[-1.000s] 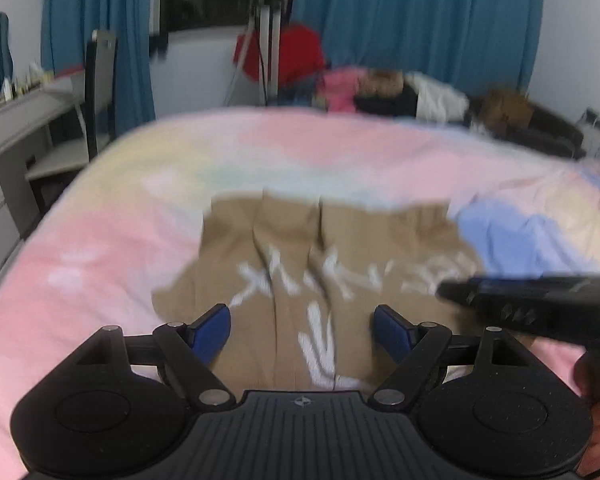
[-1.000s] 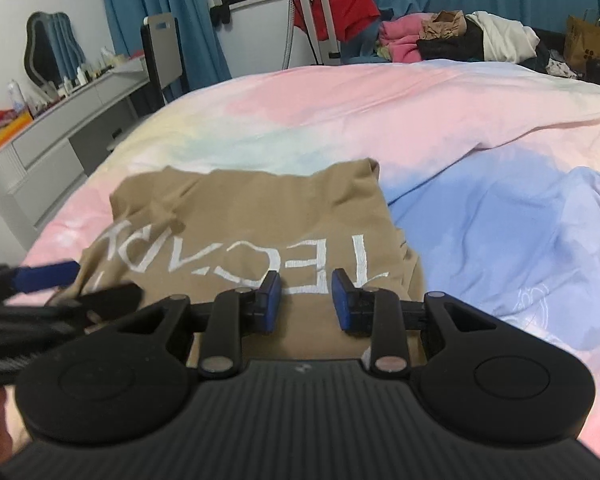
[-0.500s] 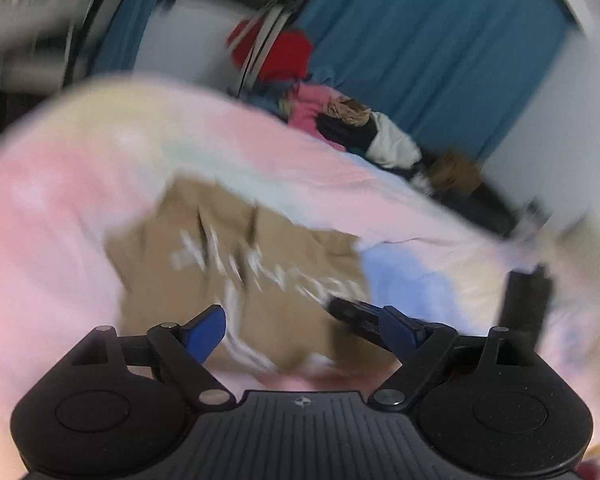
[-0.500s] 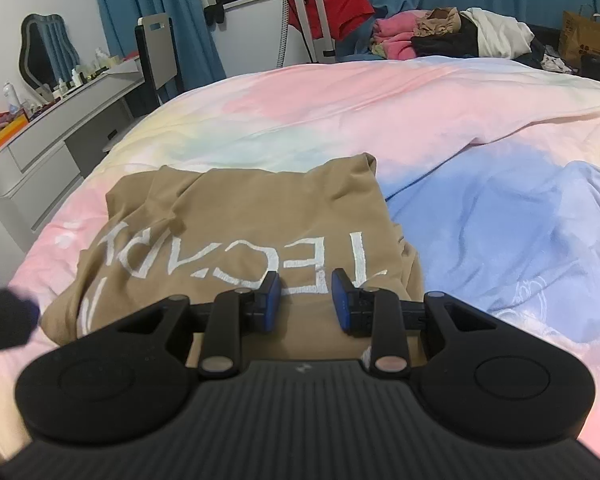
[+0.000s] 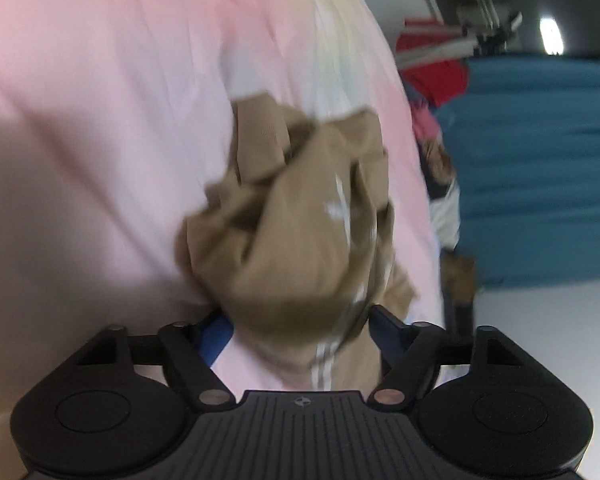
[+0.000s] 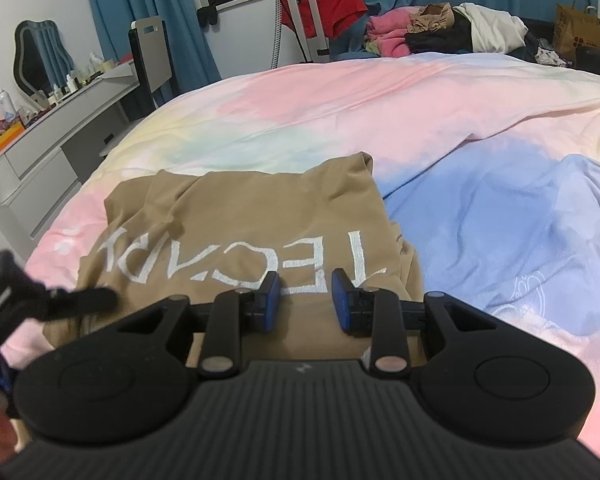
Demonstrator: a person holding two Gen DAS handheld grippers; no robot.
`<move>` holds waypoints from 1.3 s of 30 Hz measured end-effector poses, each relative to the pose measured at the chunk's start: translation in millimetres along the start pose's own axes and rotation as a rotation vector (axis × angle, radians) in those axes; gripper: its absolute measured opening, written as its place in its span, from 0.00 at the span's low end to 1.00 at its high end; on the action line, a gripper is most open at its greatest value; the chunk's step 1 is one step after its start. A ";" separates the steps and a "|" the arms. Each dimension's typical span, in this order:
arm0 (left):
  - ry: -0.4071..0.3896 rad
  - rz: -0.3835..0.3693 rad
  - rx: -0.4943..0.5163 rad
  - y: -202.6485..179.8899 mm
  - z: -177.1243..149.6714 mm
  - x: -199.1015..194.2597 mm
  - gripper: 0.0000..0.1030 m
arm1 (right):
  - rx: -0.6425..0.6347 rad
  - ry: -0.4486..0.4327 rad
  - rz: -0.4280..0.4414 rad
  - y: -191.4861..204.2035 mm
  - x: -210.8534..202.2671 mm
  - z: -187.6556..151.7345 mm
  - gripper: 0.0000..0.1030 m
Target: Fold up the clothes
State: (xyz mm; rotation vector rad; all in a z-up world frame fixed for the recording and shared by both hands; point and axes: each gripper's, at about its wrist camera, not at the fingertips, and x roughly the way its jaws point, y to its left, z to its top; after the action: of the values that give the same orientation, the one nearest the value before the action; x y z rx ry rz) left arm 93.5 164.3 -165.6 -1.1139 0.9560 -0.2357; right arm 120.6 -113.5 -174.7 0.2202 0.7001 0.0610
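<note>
Right wrist view: the tan shirt (image 6: 244, 224) lies flat on the pastel duvet (image 6: 440, 112), its near edge under the right gripper (image 6: 305, 300), whose 2 fingers stand slightly parted, holding nothing. Left wrist view, blurred and tilted: the left gripper (image 5: 300, 326) has its fingers spread wide, with bunched shirt cloth lying between them.

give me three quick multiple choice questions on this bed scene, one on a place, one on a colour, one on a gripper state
1. Where does the tan T-shirt with white lettering lie?
A. on the pastel bedspread
B. on the grey dresser
C. on the chair

2. What colour are the curtains?
A. red
B. blue
C. white

3. How do the jaws of the right gripper stand?
A. apart, empty
B. shut on the shirt
C. shut on the bedspread

Key: 1 A, the shirt is spread on the pastel bedspread. 2 B, blue drapes hang beside the window. 3 A, there is a clear gap between the blue pads with nothing gripped.
</note>
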 end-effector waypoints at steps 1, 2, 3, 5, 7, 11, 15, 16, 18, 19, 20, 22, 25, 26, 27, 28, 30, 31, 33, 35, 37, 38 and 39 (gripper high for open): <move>-0.008 -0.002 0.001 0.3 0.1 0.1 0.63 | 0.000 0.000 0.000 0.0 0.2 0.2 0.30; -0.015 -0.003 0.005 0.2 -0.7 0.0 0.62 | 0.000 0.000 -0.001 0.1 0.3 0.3 0.30; -0.021 -0.004 0.009 0.1 -1.5 -0.1 0.58 | 0.001 0.000 -0.001 0.1 0.2 0.3 0.30; -0.034 -0.007 0.018 -0.1 -3.1 -0.3 0.51 | 0.004 -0.001 0.000 0.1 -0.1 0.4 0.30; -0.047 -0.009 0.027 -0.3 -4.6 -0.5 0.42 | 0.008 -0.004 0.000 0.2 -1.2 0.6 0.30; -0.069 -0.015 0.056 -5.3 -8.8 -1.5 0.35 | 0.005 -0.014 -0.005 1.9 -4.1 1.4 0.30; -0.069 -0.010 0.087 -12.3 -9.6 -7.9 0.35 | -0.017 -0.023 -0.019 4.0 -6.1 1.9 0.30; -0.065 -0.005 0.094 -13.7 -9.4 -8.2 0.36 | -0.018 -0.023 -0.019 3.9 -5.9 2.0 0.30; -0.053 0.001 0.082 -13.1 -7.4 -7.4 0.38 | -0.015 -0.021 -0.017 3.0 -5.0 2.0 0.30; -0.045 0.005 0.077 -12.7 -7.1 -8.2 0.41 | -0.013 -0.019 -0.016 2.6 -4.7 2.0 0.30; -0.035 0.010 0.072 -12.5 -7.2 -9.5 0.42 | -0.012 -0.018 -0.015 2.3 -4.4 1.8 0.30; -0.023 -0.003 0.079 -10.0 -8.3 -17.9 0.43 | -0.008 -0.017 -0.016 2.0 -4.5 2.1 0.30; -0.025 -0.030 0.112 -15.7 -8.0 -20.2 0.48 | 0.010 -0.022 -0.014 1.7 -7.3 4.7 0.31; -0.026 -0.040 0.123 -17.9 -7.9 -20.6 0.49 | 0.026 -0.029 -0.007 0.5 -10.1 6.0 0.31; -0.027 -0.049 0.127 -19.1 -7.5 -20.8 0.51 | 0.047 -0.041 0.004 -1.3 -14.0 7.6 0.31; -0.026 -0.055 0.122 -19.0 -6.3 -20.1 0.53 | 0.070 -0.054 0.018 -3.2 -18.4 9.2 0.31; -0.024 -0.062 0.105 -17.9 -3.5 -17.8 0.55 | 0.118 -0.090 0.057 -7.7 -29.8 13.1 0.32; -0.021 -0.060 0.097 -17.3 -2.1 -16.4 0.55 | 0.138 -0.107 0.075 -9.4 -35.3 14.7 0.32; -0.021 -0.050 0.078 -15.2 1.0 -12.4 0.52 | 0.175 -0.109 0.125 -10.8 -41.4 15.4 0.33; -0.024 -0.038 0.063 -13.4 3.6 -10.0 0.36 | 0.215 -0.104 0.184 -12.0 -46.6 15.4 0.33; -0.025 -0.050 0.063 -14.9 4.2 -13.2 0.32 | 0.255 -0.098 0.243 -13.1 -51.8 15.4 0.33; -0.029 -0.064 0.067 -16.4 3.8 -16.1 0.31 | 0.275 -0.095 0.272 -13.7 -54.4 15.4 0.33; -0.034 -0.080 0.073 -18.1 3.1 -19.3 0.29 | 0.305 -0.085 0.315 -14.5 -55.9 14.8 0.37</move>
State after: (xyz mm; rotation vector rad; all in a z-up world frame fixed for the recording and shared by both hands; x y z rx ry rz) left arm 89.4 169.5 -139.8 -1.0872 0.8670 -0.3138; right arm 87.1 -137.6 -131.6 0.6216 0.5835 0.2449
